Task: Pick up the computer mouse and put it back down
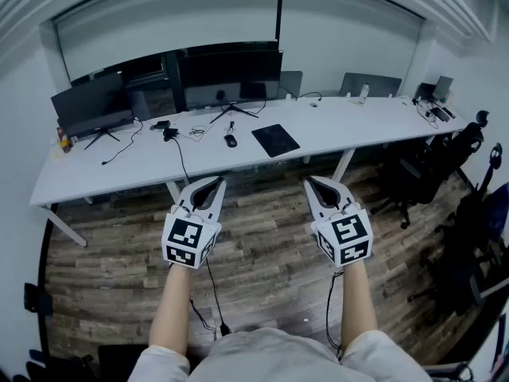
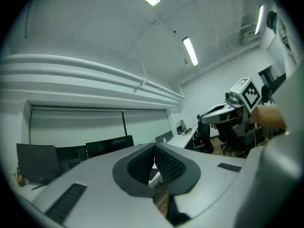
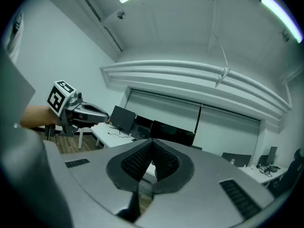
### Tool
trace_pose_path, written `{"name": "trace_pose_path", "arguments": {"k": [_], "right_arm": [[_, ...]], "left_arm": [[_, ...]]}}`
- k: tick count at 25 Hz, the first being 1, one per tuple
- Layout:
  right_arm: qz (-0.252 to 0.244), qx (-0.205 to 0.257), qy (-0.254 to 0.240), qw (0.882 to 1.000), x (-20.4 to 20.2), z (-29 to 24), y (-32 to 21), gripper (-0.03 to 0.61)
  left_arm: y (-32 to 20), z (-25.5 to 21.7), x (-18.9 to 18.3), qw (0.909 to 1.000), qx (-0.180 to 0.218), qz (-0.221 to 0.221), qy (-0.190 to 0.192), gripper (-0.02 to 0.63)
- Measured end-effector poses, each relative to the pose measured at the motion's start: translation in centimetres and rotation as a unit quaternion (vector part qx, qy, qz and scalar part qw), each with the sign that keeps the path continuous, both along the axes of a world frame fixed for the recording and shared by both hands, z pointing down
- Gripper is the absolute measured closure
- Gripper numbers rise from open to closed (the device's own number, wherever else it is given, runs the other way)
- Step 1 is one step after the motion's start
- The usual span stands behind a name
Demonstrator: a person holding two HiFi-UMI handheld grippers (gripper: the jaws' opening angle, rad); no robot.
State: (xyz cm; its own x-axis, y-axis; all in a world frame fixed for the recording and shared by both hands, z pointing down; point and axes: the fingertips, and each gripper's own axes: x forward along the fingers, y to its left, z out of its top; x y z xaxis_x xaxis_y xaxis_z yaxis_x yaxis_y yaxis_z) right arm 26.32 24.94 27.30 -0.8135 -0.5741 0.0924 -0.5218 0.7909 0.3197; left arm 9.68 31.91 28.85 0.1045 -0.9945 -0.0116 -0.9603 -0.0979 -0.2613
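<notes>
Holding left gripper (image 1: 215, 183) and right gripper (image 1: 312, 183) level over wood floor, jaws of both closed, nothing between ribbed dark pads. Mouse (image 1: 231, 140) on smooth white desk (image 1: 350, 118), just left of flat dark mat (image 1: 275, 140), ahead and well apart. My left nearer. Mouse small, dark, rounded; long axis probably runs away from me, too small to confirm.

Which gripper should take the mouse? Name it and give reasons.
Left, probably. The mouse lies on the desk almost straight ahead of the left gripper; the right gripper sits farther aside. Both are shut, empty, short of the desk.
</notes>
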Motion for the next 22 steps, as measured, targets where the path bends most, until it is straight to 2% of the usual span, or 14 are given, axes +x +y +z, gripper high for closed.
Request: {"name": "trace_pose_path", "arguments": {"k": [6, 15, 19, 22], "right_arm": [[0.005, -0.014, -0.015, 1.0, -1.2, 0.2, 0.5, 0.565], [0.002, -0.032, -0.025, 0.999, -5.3, 0.6, 1.6, 0.565], [0.003, -0.044, -0.017, 0.999, -6.9, 2.5, 0.3, 0.565], [0.0, -0.055, -0.022, 0.998, -8.2, 3.7, -1.5, 0.565]], "left_arm": [[0.6, 0.4, -1.2, 1.0, -0.005, 0.005, 0.0, 0.597], [1.5, 2.2, -4.3, 0.9997, -0.012, 0.018, 0.005, 0.597], [0.3, 3.4, -5.8, 0.9997, -0.02, 0.014, -0.003, 0.597], [-1.5, 4.4, -7.1, 0.9996, -0.026, 0.011, 0.007, 0.597]]}}
